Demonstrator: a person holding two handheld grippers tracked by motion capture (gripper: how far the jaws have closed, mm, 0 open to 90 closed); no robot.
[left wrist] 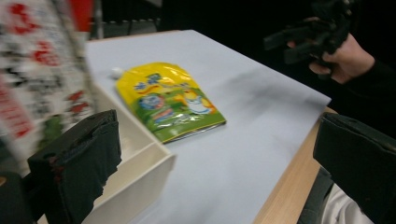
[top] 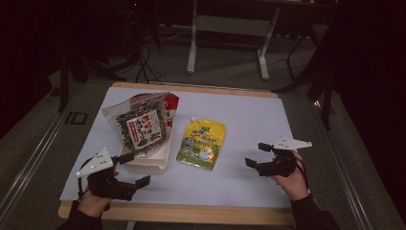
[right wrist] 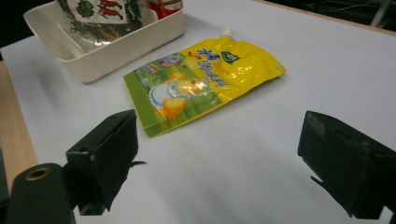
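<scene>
A yellow and green spout pouch [top: 202,143] [left wrist: 168,100] [right wrist: 201,84] lies flat in the middle of the white sheet. To its left stands a white tray [top: 154,164] [left wrist: 140,163] [right wrist: 116,46] that holds a clear seaweed snack bag [top: 141,125] [left wrist: 32,79] [right wrist: 102,14] and a red packet [top: 171,103] behind it. My left gripper [top: 135,169] [left wrist: 217,172] is open and empty at the tray's near corner. My right gripper [top: 257,155] [right wrist: 229,163] is open and empty to the right of the pouch, pointing at it.
The white sheet [top: 249,115] covers a wooden table whose bare front edge [top: 191,213] runs between my forearms. In the left gripper view the other hand with its gripper [left wrist: 303,39] shows at the far right. Behind the table stands a desk frame [top: 227,28].
</scene>
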